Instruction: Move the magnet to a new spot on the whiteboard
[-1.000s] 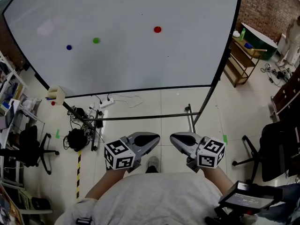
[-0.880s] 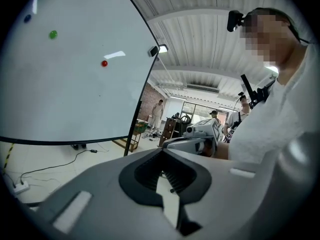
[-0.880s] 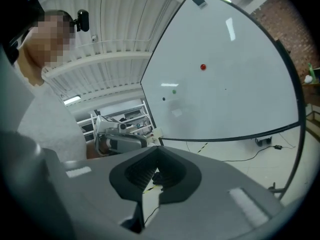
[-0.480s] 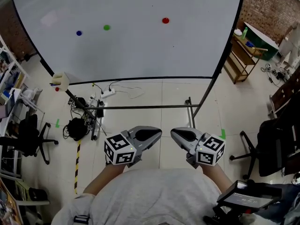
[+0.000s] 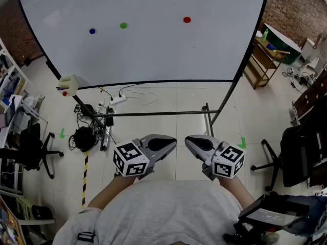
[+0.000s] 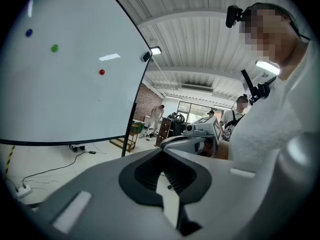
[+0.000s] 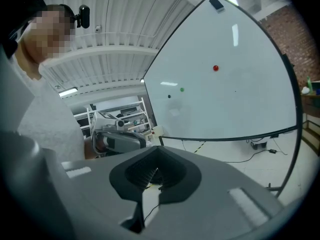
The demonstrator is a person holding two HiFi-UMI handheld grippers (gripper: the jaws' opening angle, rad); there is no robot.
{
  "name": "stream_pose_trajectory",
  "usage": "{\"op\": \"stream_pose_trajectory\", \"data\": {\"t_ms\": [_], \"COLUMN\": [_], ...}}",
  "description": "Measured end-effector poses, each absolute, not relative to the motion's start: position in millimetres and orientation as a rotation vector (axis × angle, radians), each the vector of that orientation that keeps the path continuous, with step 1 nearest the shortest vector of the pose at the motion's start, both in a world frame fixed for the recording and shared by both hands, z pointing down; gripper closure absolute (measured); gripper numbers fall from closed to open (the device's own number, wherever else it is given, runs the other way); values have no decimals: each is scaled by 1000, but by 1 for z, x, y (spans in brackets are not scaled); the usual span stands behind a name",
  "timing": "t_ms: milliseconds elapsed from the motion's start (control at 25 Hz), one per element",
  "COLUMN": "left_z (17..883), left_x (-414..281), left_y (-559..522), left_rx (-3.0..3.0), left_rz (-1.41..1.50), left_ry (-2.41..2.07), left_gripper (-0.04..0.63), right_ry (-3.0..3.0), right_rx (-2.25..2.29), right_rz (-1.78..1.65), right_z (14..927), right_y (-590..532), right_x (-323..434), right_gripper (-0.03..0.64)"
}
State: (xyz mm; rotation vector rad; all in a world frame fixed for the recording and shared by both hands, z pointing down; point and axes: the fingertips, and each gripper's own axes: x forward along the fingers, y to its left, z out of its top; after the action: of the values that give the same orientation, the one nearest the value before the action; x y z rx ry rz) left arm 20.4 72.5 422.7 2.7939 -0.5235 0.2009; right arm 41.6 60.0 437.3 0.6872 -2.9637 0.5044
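The whiteboard (image 5: 153, 55) is big, flat, smooth and white. A thin black edge (image 5: 153, 82) runs round it, and it stands on thin black metal legs (image 5: 220, 110) on the shiny tiled floor (image 5: 163, 102). Three small round magnets stick to its upper part. The red magnet (image 5: 187, 20) is out on the right, and the green magnet (image 5: 123, 25) and blue magnet (image 5: 92, 31) sit near each other on the left. Lots of bare white board lies around them. The left claw (image 5: 171, 143) and right claw (image 5: 190, 142) are smooth grey plastic with rounded tips. They are side by side, low down by the person (image 5: 168, 213) and well apart from the board. Both claws are clenched tight with nothing in them.
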Motion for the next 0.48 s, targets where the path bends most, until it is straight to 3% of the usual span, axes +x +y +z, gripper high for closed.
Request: {"op": "stream_pose_trajectory", "data": {"t_ms": [480], "left_z": [426], "left_x": [3], "left_y": [82], "left_rx": [2788], "left_rz": [207], "left_ry": [-519], "left_gripper": [614], "right_ry": [-2955], "right_rx": [713], "right_rz": [490], "right_z": [438], "right_y": [66], "right_x": [29], "right_gripper": [614]}}
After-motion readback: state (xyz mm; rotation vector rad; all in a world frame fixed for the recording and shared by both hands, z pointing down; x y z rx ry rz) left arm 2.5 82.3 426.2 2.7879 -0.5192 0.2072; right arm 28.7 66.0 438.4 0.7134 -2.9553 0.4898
